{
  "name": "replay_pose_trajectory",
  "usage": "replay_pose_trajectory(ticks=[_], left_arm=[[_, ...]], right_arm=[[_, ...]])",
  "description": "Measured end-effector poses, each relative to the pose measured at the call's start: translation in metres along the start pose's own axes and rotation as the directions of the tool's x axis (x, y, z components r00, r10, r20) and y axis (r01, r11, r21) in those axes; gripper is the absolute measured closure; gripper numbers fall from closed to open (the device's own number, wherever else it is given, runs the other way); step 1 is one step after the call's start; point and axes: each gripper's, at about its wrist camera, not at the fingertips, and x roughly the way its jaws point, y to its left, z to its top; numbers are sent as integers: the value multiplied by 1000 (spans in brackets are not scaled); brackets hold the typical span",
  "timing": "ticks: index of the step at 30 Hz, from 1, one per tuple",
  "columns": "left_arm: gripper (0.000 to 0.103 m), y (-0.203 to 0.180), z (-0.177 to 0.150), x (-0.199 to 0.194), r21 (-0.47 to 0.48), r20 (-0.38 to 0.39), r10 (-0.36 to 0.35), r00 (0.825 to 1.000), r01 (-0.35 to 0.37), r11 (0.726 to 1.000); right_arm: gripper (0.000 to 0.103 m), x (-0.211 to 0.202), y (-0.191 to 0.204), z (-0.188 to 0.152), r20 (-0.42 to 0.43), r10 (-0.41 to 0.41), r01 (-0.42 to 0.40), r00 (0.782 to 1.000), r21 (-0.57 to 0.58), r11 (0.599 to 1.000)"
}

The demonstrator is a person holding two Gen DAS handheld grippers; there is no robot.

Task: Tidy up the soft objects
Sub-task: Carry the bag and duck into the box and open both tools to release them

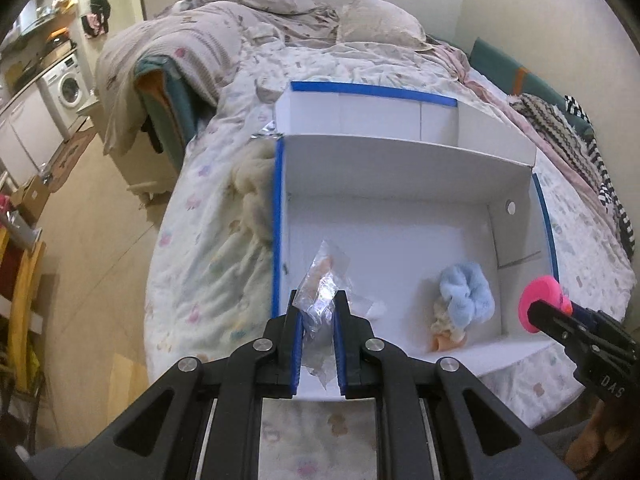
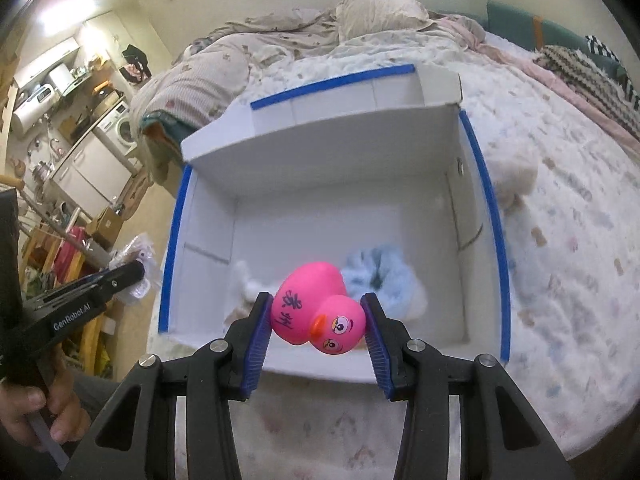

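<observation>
A white open box with blue taped edges (image 1: pixel 516 236) (image 2: pixel 468 208) lies on the bed. Inside lie a light blue fluffy toy (image 1: pixel 466 298) (image 2: pixel 384 276), a small cream and orange soft piece (image 1: pixel 448 330) and a white bit (image 1: pixel 376 309). My left gripper (image 1: pixel 319 308) is shut on a clear plastic bag with a small item inside (image 1: pixel 320 284), held over the box's near left part. My right gripper (image 2: pixel 318 316) is shut on a pink rubber duck (image 2: pixel 316 308), held above the box's front edge; the duck shows at the right of the left wrist view (image 1: pixel 540 304).
A cream fluffy toy (image 1: pixel 256 188) (image 2: pixel 516 176) lies on the quilt beside the box. Rumpled duvet and pillows (image 1: pixel 360 20) lie at the bed's far end, striped clothes (image 1: pixel 580 148) at the right. A washing machine (image 1: pixel 70 88) and cluttered shelves stand at the left.
</observation>
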Motion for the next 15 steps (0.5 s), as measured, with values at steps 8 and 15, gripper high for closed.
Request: replay_pose_trajectory(ticks=[8, 15], left_arm=[[91, -16, 15, 39, 28, -33, 8, 999, -7, 1000], [91, -29, 6, 75, 51, -73, -15, 997, 19, 999]], right_arm=[[56, 28, -11, 22, 14, -18, 19, 1000, -15, 1000], [56, 61, -30, 18, -47, -13, 16, 999, 68, 998]])
